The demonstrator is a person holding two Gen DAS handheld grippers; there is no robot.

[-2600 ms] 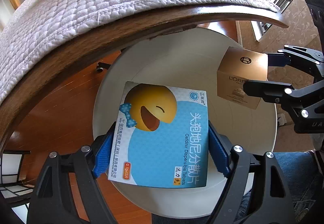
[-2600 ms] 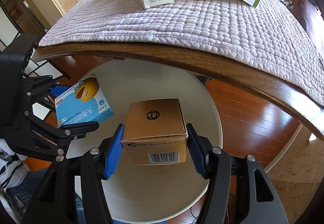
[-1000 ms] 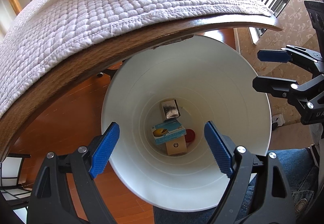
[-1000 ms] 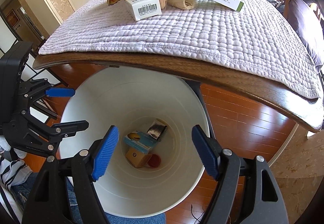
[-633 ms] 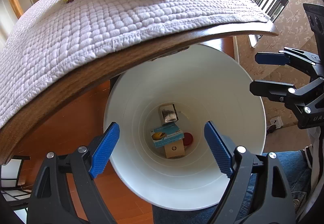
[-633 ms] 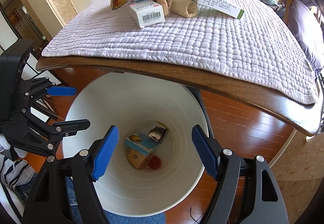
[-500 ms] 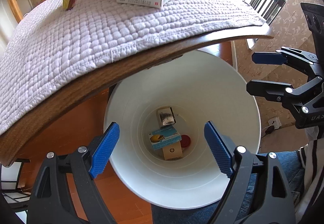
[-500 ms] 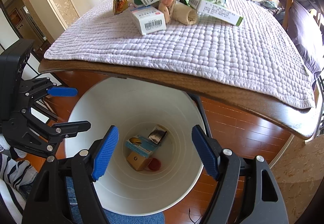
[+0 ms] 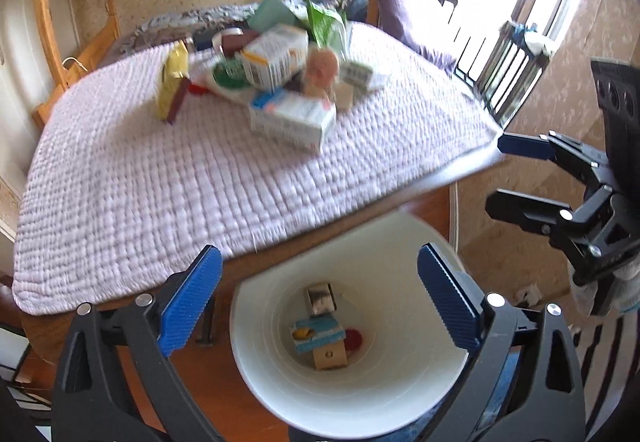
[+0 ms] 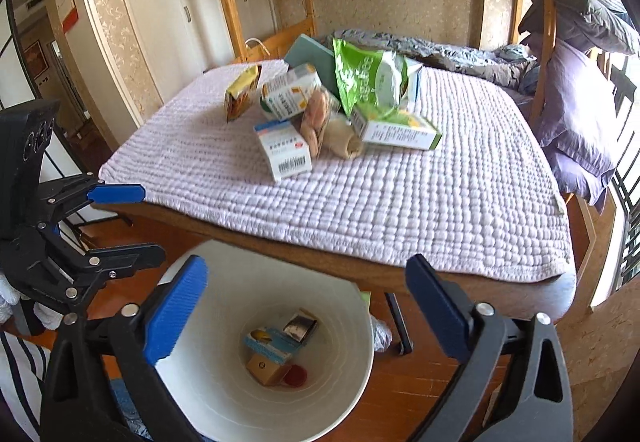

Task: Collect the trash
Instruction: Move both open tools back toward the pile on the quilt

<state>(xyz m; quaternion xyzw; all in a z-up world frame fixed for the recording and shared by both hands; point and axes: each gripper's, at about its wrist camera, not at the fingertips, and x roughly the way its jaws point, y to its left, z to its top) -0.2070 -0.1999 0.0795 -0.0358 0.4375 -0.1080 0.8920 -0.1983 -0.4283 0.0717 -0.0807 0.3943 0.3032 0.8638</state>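
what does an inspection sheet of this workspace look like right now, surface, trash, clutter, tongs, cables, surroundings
surface: wooden table covered by a quilted lilac cloth.
job's things: white bin on the floor by the table edge, holding a blue box, a tan box, a small dark-faced box and a red cap; pile of cartons and wrappers on the cloth.
clutter: nothing seen apart from the pile.
tongs: left tongs and right tongs open and empty above the bin, jaws just opened wider.
cables: nothing seen.
surroundings: bunk bed with grey bedding; wood floor.
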